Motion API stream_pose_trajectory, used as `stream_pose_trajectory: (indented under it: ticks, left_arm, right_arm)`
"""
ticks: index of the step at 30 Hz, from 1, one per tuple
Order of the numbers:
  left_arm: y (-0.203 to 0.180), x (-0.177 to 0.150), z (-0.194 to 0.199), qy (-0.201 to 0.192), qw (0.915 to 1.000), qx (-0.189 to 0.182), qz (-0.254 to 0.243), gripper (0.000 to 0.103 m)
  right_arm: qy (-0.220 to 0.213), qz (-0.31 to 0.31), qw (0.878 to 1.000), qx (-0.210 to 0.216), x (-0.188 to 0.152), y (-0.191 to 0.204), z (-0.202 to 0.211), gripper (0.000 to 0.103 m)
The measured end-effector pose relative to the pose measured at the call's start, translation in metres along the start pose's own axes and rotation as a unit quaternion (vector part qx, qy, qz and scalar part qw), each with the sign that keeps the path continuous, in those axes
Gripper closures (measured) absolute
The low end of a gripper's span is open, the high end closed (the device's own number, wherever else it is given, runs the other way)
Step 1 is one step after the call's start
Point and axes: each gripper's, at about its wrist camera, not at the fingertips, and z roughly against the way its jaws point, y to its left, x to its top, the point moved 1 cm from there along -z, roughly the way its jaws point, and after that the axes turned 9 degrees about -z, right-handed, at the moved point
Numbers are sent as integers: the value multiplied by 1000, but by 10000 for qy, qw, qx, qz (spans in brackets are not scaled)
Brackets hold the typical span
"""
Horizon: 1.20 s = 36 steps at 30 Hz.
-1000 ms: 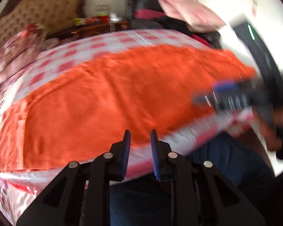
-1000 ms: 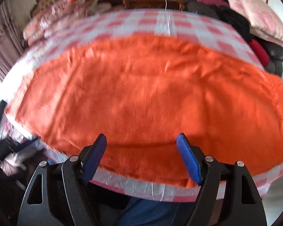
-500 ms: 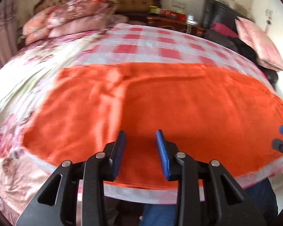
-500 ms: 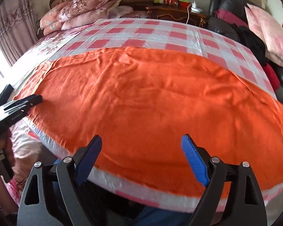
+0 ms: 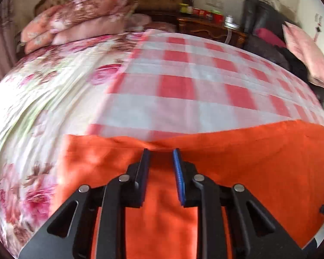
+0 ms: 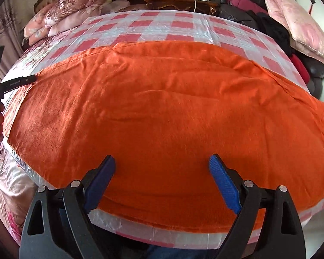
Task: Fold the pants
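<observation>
Orange fleece pants (image 6: 162,112) lie spread flat along the near edge of the bed, on the red-and-white checked plastic cover (image 5: 183,86), filling most of its near half. Nearest in the right wrist view, the right gripper (image 6: 162,168) hangs over the near hem with its jaws standing wide and still opening; cloth lies below them, none is pinched. In the left wrist view, the left gripper (image 5: 161,157) sits above the pants' far edge near their left end; its jaws are narrow and closing, with orange cloth seen through the gap but not yet pressed by the pads.

Judged step: the approach before the 1st fold, each claw seeking a hold. The next move calls for both to nip an edge of the cloth, through all layers, before lifting.

Hard to make out: waistband and leg ends cannot be told apart; the right end runs out of frame; motion blur softens the floral bedding (image 5: 32,86) and the pillows (image 5: 80,19) at the far corner.
</observation>
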Motion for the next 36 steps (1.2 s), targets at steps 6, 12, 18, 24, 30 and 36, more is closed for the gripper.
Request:
stream_pose_trajectory:
  ticks: [6,12,18,24,30,36]
  left_arm:
    - [72,-23,18,-11,9953,686,687,80]
    - [38,-74,78,-475,9974,55,531,70]
    - [-81,-100,81,-425,9955,-533,-654,68]
    - [-68,-113,75,-308,9980,-201,-508,65]
    - [8,-124,83,-146,9989,427,158,64]
    - [39,-131,93,-57,9974,482,526,66]
  right_arm:
    - [-85,-43,9999,102,3,1,3,17]
    - [-281,-295,9992,17,11,-9,3,17]
    - [-292,-176,9992,-201,4,-4,-4,17]
    - [-361,-98,9992,-157,2,4,0,17]
    - [-516,175,9982,259,6,27,8,17]
    - [-300,354,9985,283,2,39,-1,17]
